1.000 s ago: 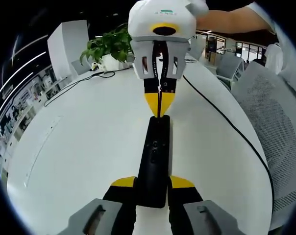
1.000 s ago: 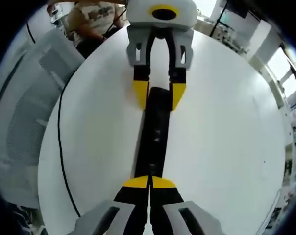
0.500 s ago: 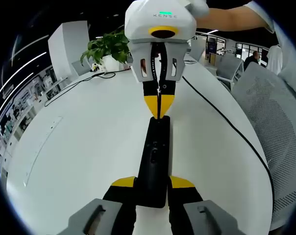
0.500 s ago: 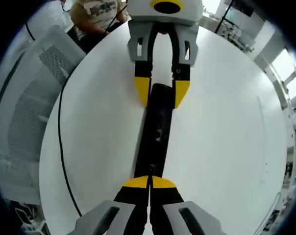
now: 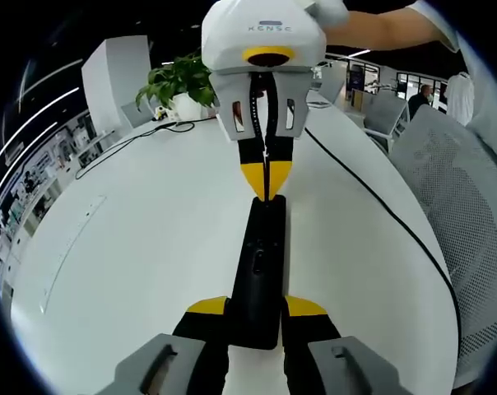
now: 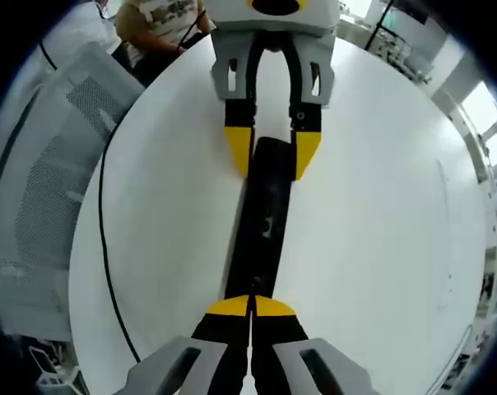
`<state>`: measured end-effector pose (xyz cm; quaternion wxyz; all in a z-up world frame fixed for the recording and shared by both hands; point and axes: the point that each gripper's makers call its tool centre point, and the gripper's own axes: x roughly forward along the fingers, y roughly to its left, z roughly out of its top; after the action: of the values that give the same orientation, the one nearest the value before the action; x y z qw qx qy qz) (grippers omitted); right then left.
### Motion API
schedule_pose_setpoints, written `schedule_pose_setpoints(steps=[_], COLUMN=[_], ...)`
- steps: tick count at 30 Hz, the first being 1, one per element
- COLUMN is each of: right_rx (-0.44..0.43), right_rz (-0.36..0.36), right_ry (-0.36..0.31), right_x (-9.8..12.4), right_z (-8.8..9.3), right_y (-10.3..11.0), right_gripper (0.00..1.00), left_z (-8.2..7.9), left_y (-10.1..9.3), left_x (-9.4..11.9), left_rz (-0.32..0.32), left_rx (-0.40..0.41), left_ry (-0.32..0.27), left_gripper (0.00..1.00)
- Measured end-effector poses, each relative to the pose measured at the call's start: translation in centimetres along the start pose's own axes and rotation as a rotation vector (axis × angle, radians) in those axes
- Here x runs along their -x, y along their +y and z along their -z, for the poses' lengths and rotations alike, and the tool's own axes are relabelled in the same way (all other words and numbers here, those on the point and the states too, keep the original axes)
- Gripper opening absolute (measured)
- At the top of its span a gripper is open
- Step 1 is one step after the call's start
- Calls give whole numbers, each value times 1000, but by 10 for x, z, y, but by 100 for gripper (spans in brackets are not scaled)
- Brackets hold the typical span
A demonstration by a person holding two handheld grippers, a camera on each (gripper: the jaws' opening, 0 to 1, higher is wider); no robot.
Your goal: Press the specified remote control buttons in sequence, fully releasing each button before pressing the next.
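**Q:** Where does the long black remote control (image 5: 259, 271) lie?

**A:** Flat on the round white tabletop (image 5: 133, 247), lengthwise between the two grippers. In the right gripper view the same remote control (image 6: 261, 226) runs from that view's own jaws up to the opposite gripper.

**Q:** How do the jaws of the left gripper (image 5: 257, 309) stand?

**A:** Narrowly parted, one yellow tip on each long side of the remote's near end, clasping it. Seen from the right gripper view, this gripper (image 6: 272, 154) flanks the remote's far end in the same way.

**Q:** And the right gripper (image 6: 251, 308)?

**A:** Its yellow tips are pressed together, holding nothing, and they meet the remote's end. In the left gripper view this gripper (image 5: 266, 179) points down at the remote's far end, jaws closed to a single point.

**Q:** What surrounds the workspace?

**A:** A thin black cable (image 5: 372, 197) crosses the tabletop, a green potted plant (image 5: 180, 81) stands at its far edge, and a grey mesh-backed chair (image 5: 458, 197) sits beside the table.
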<state>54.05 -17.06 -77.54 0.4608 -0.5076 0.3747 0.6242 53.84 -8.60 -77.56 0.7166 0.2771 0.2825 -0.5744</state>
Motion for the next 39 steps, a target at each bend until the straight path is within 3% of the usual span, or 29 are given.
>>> schedule_pose_setpoints(steps=[26,39], right_rx=[-19,-17], right_rz=[55,87], right_ry=[-69,-76], right_x=[3,22], right_z=[-1,-3], right_y=[0,-5], right_gripper=[0,0], left_z=[0,0], left_y=[0,-1], left_x=[1,1], left_rz=[-2,-3], left_rx=[-4,-8], left_ry=[18,33], left_gripper=[23,23])
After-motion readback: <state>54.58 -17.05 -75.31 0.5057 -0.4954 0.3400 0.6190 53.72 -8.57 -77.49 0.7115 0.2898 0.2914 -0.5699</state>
